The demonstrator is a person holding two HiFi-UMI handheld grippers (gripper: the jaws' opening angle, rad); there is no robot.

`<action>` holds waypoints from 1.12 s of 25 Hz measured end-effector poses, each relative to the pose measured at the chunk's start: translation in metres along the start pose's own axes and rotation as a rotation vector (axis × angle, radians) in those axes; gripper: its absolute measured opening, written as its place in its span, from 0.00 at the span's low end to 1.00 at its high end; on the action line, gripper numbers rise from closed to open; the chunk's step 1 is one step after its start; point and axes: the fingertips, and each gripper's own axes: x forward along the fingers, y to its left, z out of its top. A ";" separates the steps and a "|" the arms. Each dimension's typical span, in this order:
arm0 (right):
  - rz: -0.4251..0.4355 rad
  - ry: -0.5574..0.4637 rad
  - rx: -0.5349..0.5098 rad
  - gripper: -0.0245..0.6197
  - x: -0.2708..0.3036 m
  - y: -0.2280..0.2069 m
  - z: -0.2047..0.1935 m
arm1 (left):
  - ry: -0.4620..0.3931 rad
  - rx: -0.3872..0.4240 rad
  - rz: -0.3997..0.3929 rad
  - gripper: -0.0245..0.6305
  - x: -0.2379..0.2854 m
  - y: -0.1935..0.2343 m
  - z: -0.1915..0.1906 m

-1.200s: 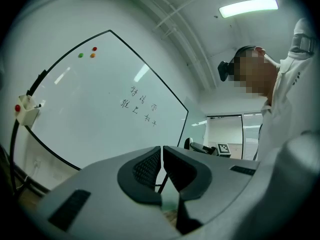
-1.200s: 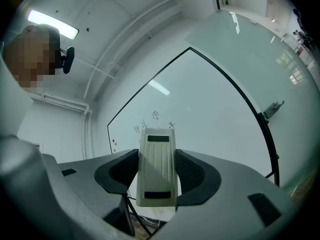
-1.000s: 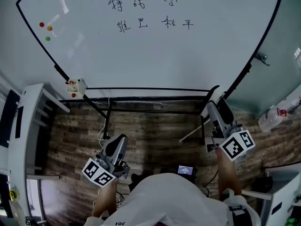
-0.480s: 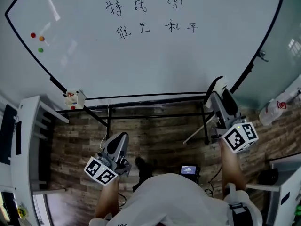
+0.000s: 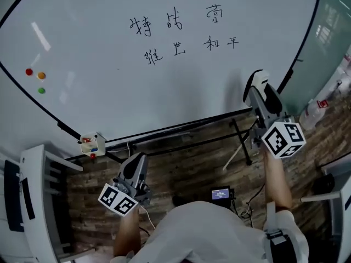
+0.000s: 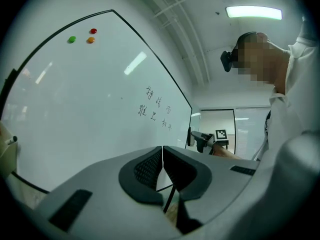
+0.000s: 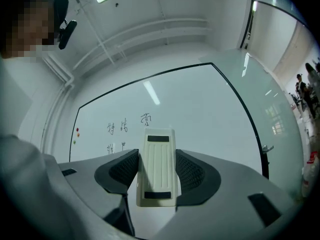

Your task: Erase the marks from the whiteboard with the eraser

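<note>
Eraser (image 7: 159, 156) is clamped in your right gripper (image 7: 156, 173). The jaws are closed onto its two long sides. Its long axis runs straight out along the jaws, and its far end sticks out past the tips toward the whiteboard (image 5: 109, 64).

The marks (image 5: 181, 34), two rows of black characters, lie ahead of that gripper, to its left and higher than the eraser's far end. In the right gripper view the upper row sits just above and left of that end, while the lower row is partly hidden behind the left-hand jaw.

I judge the eraser is not yet touching the board, so your coming move is up and leftward, then flat onto the surface.

Your left gripper (image 6: 162, 166) has its jaws pressed together on nothing. It hangs low, below the board's bottom edge and well apart from the writing, so the right one is clearly nearer. Three coloured magnets (image 5: 35, 79) sit far to the left of both grippers.
</note>
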 end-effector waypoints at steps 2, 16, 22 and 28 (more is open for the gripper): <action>-0.022 -0.010 -0.033 0.43 0.015 0.006 0.008 | -0.001 -0.001 -0.015 0.05 -0.003 0.014 0.007; -0.079 -0.069 -0.169 0.43 0.102 0.008 0.082 | -0.016 -0.011 -0.042 0.05 0.021 0.039 0.016; -0.074 -0.085 -0.166 0.43 0.128 -0.022 0.113 | -0.028 0.004 0.002 0.05 0.052 0.016 0.008; -0.087 -0.095 -0.124 0.43 0.154 -0.054 0.131 | -0.035 0.005 0.059 0.05 0.068 0.004 -0.004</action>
